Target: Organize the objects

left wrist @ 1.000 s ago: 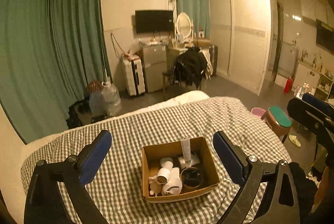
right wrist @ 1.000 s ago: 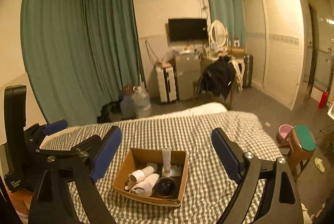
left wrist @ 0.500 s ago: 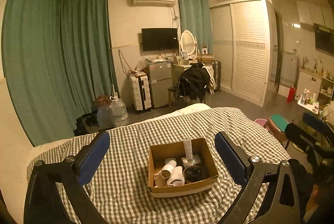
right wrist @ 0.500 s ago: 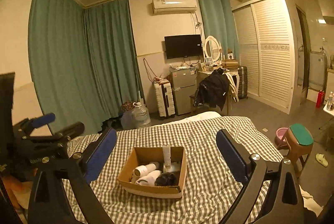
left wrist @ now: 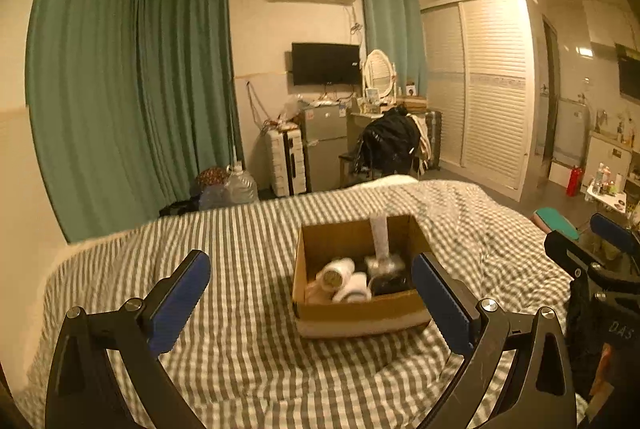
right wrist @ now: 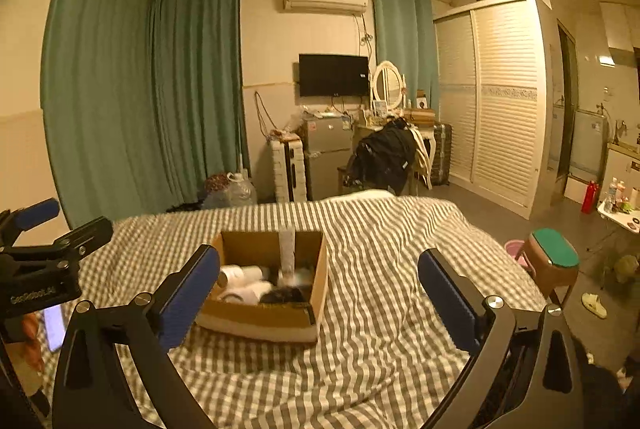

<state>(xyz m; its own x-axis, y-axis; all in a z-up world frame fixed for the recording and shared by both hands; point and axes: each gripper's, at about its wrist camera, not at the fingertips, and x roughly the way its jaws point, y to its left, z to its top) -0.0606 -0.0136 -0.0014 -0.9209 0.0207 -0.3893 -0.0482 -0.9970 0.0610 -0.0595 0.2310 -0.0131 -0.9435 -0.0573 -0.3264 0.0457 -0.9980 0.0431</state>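
**Cardboard box on bed, both grippers open and empty**

Cardboard box (left wrist: pixel 360 309) sits mid-bed (left wrist: pixel 240 369) on the check cover, nearer the foot edge than the pillows' side can be told. Inside: two white rolls (left wrist: pixel 338 275) lying flat, ends facing the tongs; a white tube (left wrist: pixel 380 237) standing upright against the far wall, long axis vertical; something dark (left wrist: pixel 390 283) at the near right corner, too blurred to name.

Left gripper (left wrist: pixel 310 303) spread wide, nothing between the pads; box lies straight ahead and slightly right, right pad overlapping its near right corner in view. Right gripper (right wrist: pixel 318 295) jaws have just been opening, now wide, empty; box lies ahead and left, beside its left pad.

Judgement: both about equally near; tube is the easiest first pick, gripped across its upright axis.
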